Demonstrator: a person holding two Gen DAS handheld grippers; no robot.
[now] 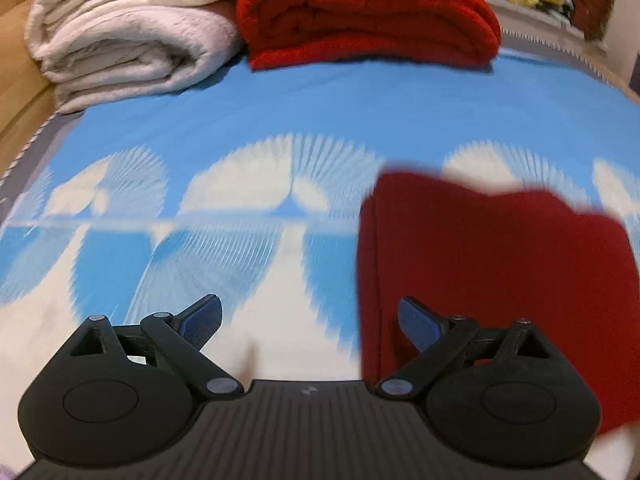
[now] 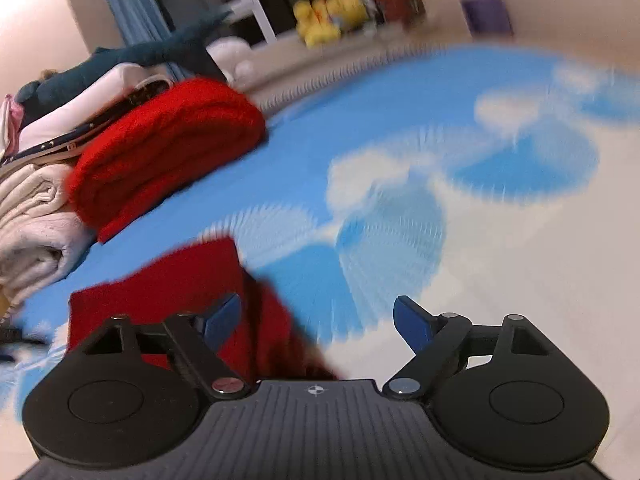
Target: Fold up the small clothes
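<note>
A small dark red garment (image 1: 492, 264) lies folded on the blue and white patterned bed cover (image 1: 240, 128), to the right in the left wrist view. My left gripper (image 1: 310, 320) is open and empty, its right finger over the garment's left edge. In the right wrist view the same garment (image 2: 172, 280) lies at lower left. My right gripper (image 2: 318, 320) is open and empty, its left finger over the garment. Both views are blurred by motion.
A folded cream blanket (image 1: 124, 28) and a folded bright red blanket (image 1: 360, 12) lie at the far side of the bed. More folded textiles (image 2: 52, 120) are stacked behind them. Yellow plush toys (image 2: 320, 20) sit on a shelf beyond the bed.
</note>
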